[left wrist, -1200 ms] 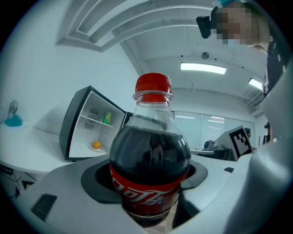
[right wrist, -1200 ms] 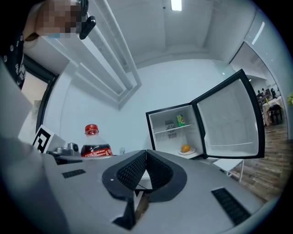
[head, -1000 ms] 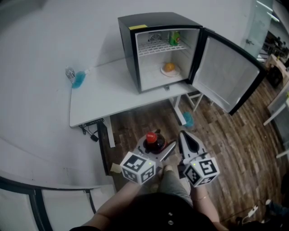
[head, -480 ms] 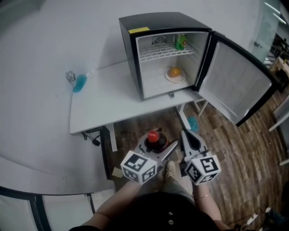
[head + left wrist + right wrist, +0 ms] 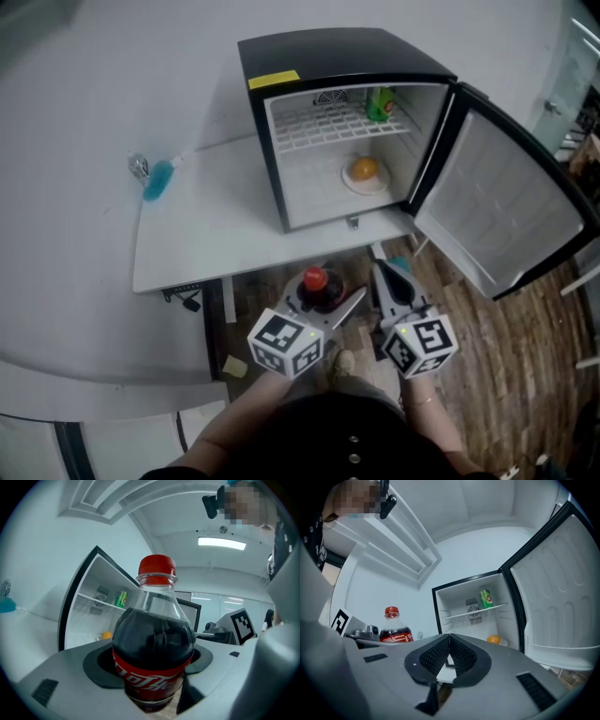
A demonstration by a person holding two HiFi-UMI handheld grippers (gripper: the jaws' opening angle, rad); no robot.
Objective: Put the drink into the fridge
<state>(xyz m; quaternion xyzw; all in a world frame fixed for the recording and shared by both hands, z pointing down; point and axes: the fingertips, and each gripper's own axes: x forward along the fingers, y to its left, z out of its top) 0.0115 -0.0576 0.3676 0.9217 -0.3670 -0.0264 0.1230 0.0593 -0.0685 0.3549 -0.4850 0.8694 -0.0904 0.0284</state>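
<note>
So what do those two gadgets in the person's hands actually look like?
The left claw and right claw are alike: grey plastic bodies, two long jaws lined with black ribbed pads. Each carries a white cube printed with black square markers. No cables show. The person wears a dark top.

drink [image 5: 315, 286]: capped in red, filled dark brown, labelled red with white script | fridge [image 5: 319, 52]: black outside, white inside | sticker [image 5: 274, 80]: yellow | can [image 5: 380, 103]: green | fruit [image 5: 364, 169]: orange | desk [image 5: 206, 225]: white | floor [image 5: 525, 375]: brown wood grain is seen
</note>
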